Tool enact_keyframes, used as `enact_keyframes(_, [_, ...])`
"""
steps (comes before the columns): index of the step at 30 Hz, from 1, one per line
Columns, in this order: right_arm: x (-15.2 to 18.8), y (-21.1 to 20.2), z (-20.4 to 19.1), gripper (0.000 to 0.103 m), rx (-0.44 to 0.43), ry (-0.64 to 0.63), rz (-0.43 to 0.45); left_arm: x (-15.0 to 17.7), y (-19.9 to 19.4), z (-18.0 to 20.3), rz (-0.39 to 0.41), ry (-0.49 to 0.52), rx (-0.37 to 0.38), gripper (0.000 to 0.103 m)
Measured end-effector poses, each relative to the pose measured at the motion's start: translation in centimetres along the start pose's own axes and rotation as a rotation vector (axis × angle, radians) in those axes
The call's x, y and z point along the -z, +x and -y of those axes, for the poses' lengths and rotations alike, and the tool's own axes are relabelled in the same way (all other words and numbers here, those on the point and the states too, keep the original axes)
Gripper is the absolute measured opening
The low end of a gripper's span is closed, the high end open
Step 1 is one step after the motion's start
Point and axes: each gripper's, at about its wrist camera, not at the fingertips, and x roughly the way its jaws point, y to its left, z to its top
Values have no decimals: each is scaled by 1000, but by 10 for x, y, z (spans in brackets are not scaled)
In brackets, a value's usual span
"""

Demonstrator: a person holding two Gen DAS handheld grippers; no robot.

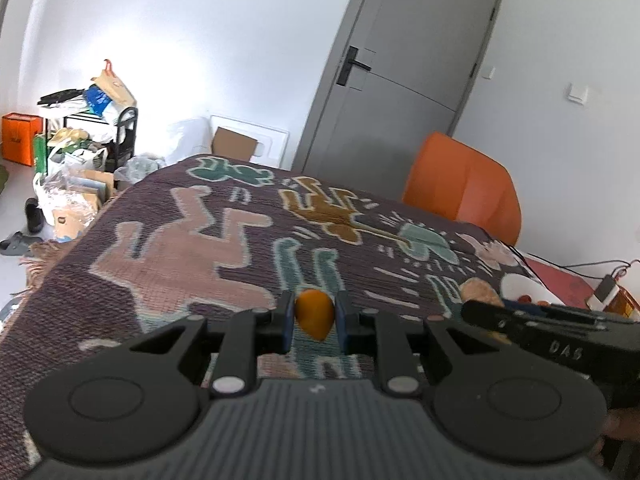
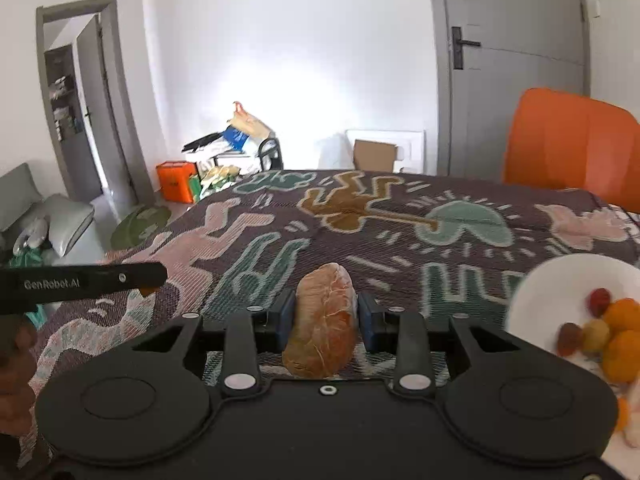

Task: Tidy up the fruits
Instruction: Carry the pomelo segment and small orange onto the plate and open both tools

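Observation:
My left gripper (image 1: 314,316) is shut on a small orange fruit (image 1: 315,314), held above the patterned tablecloth (image 1: 200,240). My right gripper (image 2: 326,316) is shut on a peeled orange-pink citrus piece (image 2: 324,324), also above the cloth. A white bowl (image 2: 560,280) with several small orange, yellow and red fruits (image 2: 616,332) sits at the right of the right wrist view; its rim shows in the left wrist view (image 1: 516,284). The right gripper's body shows at the right of the left wrist view (image 1: 560,332). The left gripper's body shows at the left of the right wrist view (image 2: 80,280).
An orange chair (image 2: 572,144) stands behind the table's far right. A grey door (image 1: 408,72) is in the wall behind. Bags, boxes and a rack (image 1: 88,132) clutter the floor beyond the table's far left. Cables and a small device (image 1: 604,292) lie at the right.

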Motion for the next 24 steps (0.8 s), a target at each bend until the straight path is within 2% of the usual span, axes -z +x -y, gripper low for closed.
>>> enact_keyframes(12, [9,-43,61,32,114,84,54,5,9,47,-9,58,59,20])
enact_keyframes(22, [30,-56,95,32,198,131,27,10,19,86,-29,104,122,20])
enact_keyframes(24, [34,-55,101,36,233,145,-3,11,21,93,-33,112,139,20])
